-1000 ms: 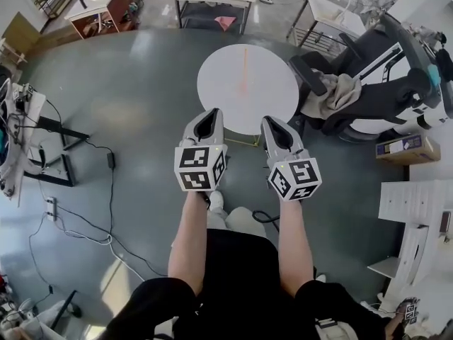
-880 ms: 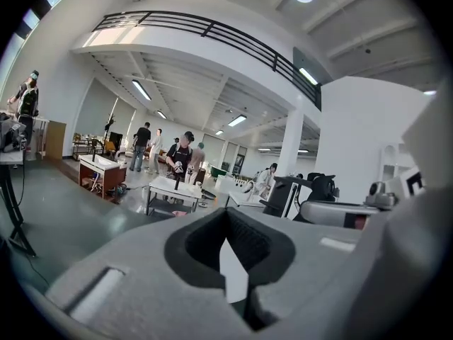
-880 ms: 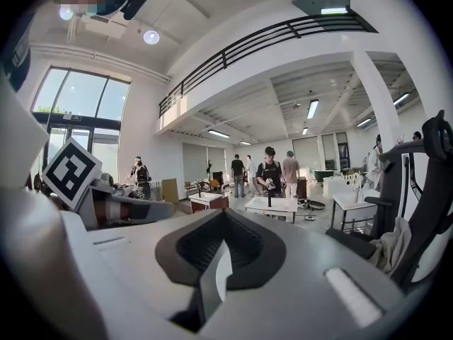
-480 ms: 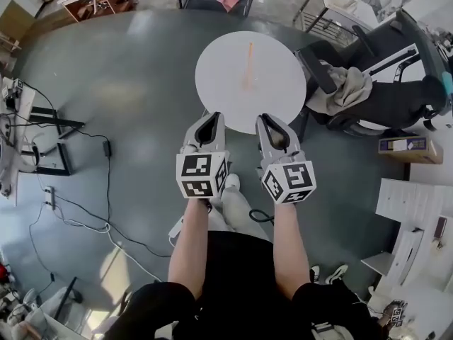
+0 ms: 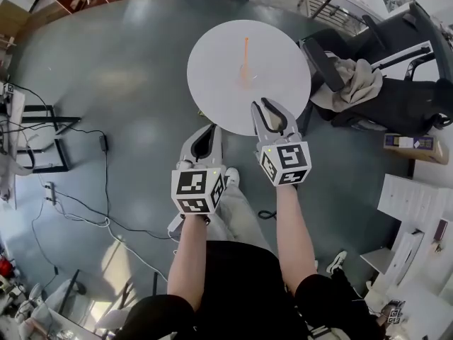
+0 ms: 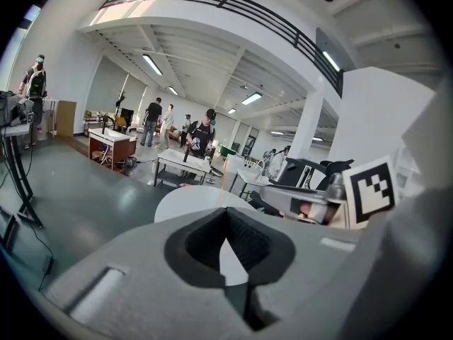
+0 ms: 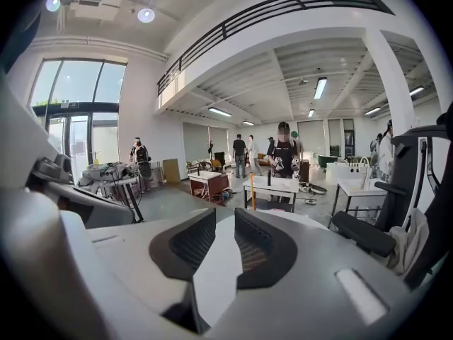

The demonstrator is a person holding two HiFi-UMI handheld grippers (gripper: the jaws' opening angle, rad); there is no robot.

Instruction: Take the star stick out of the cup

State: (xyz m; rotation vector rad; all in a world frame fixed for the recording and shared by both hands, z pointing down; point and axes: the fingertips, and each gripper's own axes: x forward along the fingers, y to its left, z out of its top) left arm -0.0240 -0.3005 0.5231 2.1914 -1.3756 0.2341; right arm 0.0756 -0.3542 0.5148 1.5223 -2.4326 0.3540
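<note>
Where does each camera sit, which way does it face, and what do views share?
Head view: on the person's head, facing steeply down: table, forearms, left gripper, right gripper.
Left gripper view: on the left gripper, along its shut fingers toward the table.
Right gripper view: on the right gripper, along empty fingers, just opened, toward the table.
Shared: table, orange stick.

1 thin orange stick stands upright in a small cup, its top end too small to make out as a star. The cup sits upright on a round white table, near the middle and slightly toward the far side.
</note>
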